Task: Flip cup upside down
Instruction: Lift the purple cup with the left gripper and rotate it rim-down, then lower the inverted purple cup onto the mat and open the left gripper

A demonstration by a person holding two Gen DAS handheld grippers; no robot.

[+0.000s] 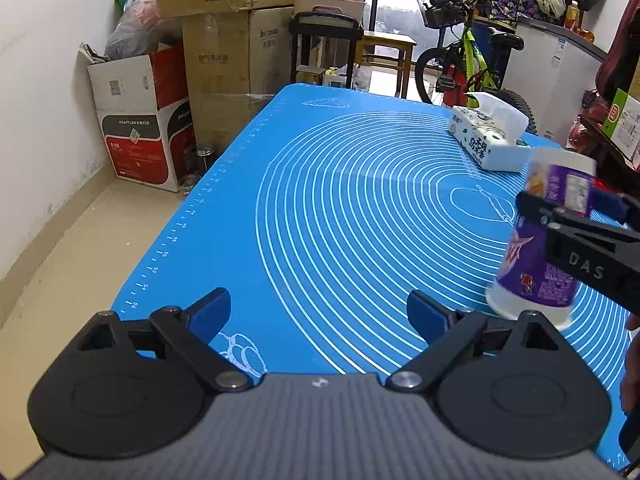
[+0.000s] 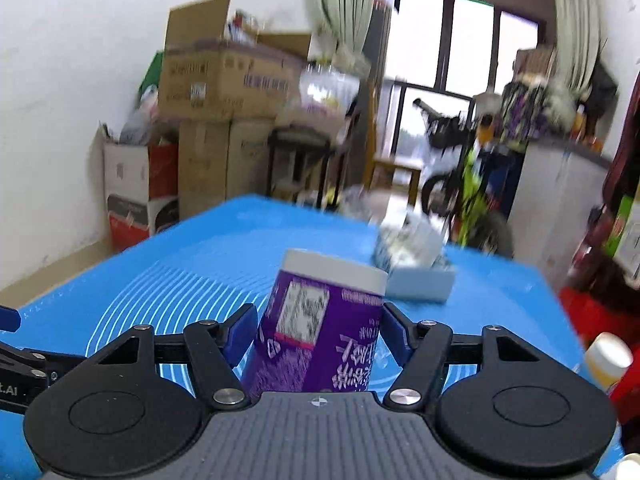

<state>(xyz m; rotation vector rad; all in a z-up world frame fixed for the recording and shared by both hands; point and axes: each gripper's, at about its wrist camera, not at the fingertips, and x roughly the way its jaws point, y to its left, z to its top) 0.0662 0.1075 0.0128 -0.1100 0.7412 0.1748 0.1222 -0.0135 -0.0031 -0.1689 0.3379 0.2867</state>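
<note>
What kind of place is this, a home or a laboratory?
Most likely a room in a home, used partly for storage: stacked cardboard boxes stand by the wall, a green bicycle is parked near the window, and a tissue pack lies on the blue mat.

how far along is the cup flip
Done: the right gripper has clamped the purple cup and holds it tilted above the blue mat. In hand: the turn itself. Left: setting it down inverted and releasing. The left gripper is open and holds nothing.
</note>
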